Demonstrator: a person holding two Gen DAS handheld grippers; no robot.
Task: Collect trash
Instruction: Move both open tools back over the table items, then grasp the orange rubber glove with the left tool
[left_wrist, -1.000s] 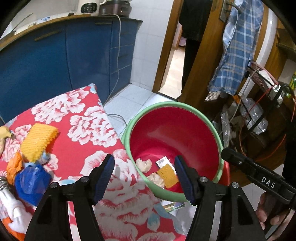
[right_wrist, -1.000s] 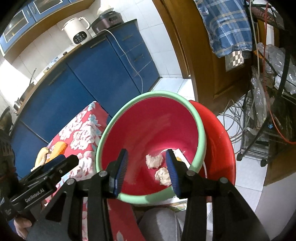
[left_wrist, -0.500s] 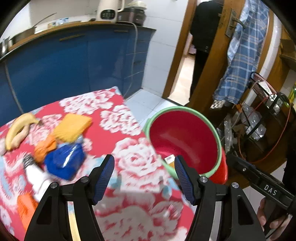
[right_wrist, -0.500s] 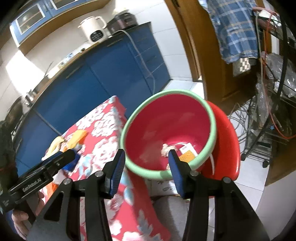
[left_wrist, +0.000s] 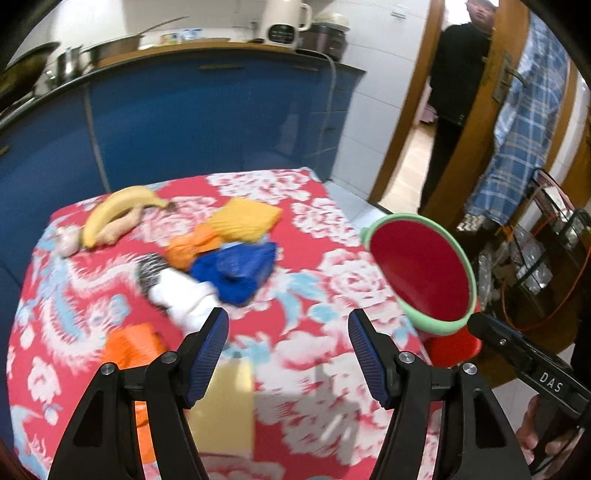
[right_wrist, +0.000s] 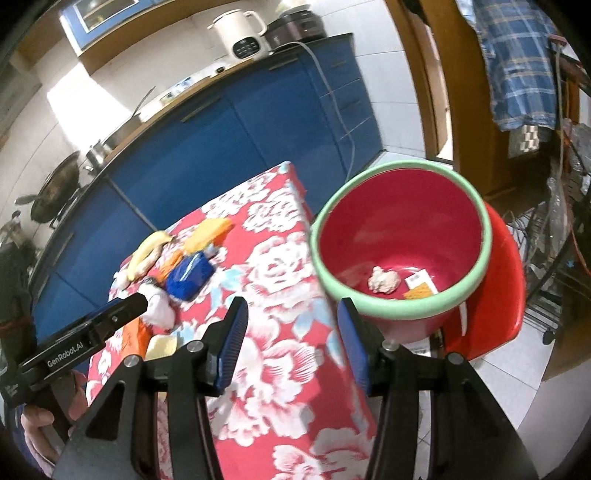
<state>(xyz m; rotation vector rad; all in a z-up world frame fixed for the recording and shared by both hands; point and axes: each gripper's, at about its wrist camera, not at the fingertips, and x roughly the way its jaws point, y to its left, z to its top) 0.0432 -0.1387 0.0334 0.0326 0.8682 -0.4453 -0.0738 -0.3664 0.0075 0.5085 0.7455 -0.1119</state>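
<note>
Both tilted down over tablecloth (left_wrist: 332, 280) — L gripper (left_wrist: 288, 349) agape, empty; R gripper (right_wrist: 290, 341) just widening, empty.

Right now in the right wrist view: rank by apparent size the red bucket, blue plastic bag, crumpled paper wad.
1. Red green-rimmed plastic bucket
2. Blue crinkled plastic bag
3. Crumpled white paper wad; it lies deep in the bucket, so its ranking is uncertain.

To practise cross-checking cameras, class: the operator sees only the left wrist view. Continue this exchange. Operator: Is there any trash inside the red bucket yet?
Observer: Yes, a crumpled white wad lies at the bottom of the red bucket.
Operator: Only that?
Observer: No, an orange and white packet lies beside it.
Operator: Is the right gripper carrying anything?
Observer: No, the right gripper has nothing between its pads; its jaws have just been opening.
</note>
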